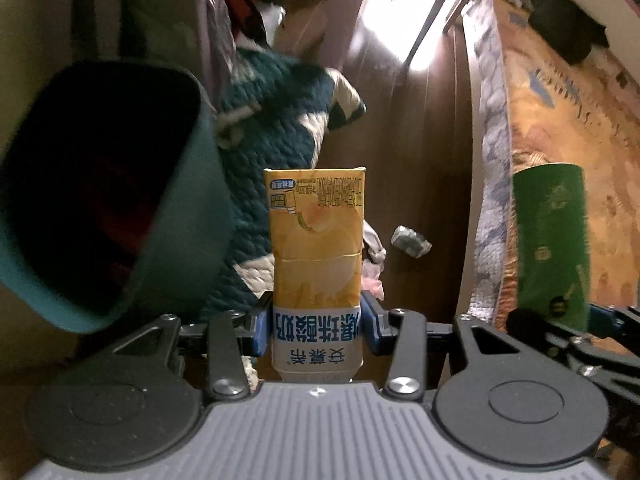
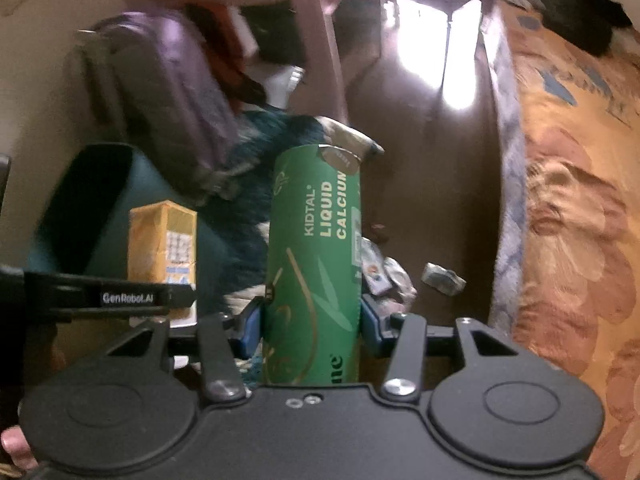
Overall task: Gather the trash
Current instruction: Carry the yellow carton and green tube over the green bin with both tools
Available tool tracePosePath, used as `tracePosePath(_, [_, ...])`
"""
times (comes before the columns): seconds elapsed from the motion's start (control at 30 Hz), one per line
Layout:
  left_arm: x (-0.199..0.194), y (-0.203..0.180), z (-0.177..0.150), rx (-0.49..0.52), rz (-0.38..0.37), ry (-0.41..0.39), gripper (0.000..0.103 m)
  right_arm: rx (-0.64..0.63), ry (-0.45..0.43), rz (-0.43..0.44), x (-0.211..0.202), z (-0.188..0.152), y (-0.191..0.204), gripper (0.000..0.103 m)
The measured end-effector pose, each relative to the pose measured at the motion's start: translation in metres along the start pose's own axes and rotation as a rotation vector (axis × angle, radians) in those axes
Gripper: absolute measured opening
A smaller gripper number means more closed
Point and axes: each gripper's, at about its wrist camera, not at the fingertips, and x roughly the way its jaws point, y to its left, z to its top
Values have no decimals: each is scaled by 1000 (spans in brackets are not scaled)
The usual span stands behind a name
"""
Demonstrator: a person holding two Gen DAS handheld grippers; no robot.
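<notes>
Left tool (image 1: pixel 316 326) clamped on the lower part of a yellow drink carton (image 1: pixel 316 240), blue pads (image 1: pixel 259 330) pressing both sides. Right tool (image 2: pixel 311 326) closed the same way on a green cardboard tube (image 2: pixel 316 264) marked as liquid calcium. Both pieces of trash held up in the air, well above the floor (image 1: pixel 432 200), side by side and apart.

Both tools pointing steeply down, the carton and the tube standing out forward along the fingers. In the right view, the left tool and its carton just to the left, in front of the teal bin (image 2: pixel 100 200).

For this step, probably the carry to the bin: better to keep both grips firm and steady, no squeezing harder on the carton, already creased across the middle. Best to bring one item over the dark mouth of the bin (image 1: pixel 104 184), release only when fully above the rim, then the other.

Farther down, a crumpled wrapper (image 1: pixel 411 241) lying on the floor beside the bed (image 1: pixel 560 128), some small packets (image 2: pixel 380 276) near it, not yet collected. Knitted blanket (image 1: pixel 260 152) behind the bin.
</notes>
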Motion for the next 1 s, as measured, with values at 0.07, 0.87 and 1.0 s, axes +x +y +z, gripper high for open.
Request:
tracePosePath(0.07, [-17, 12, 3, -5, 4, -16, 43, -23, -11, 15, -10, 7, 19, 48])
tracePosePath(0.87, [-44, 216, 75, -73, 105, 3, 43, -259, 64, 92, 68, 81, 250, 48])
tracePosePath(1.0, [-9, 225, 86, -43, 112, 58, 43, -318, 115, 46, 107, 81, 269, 48])
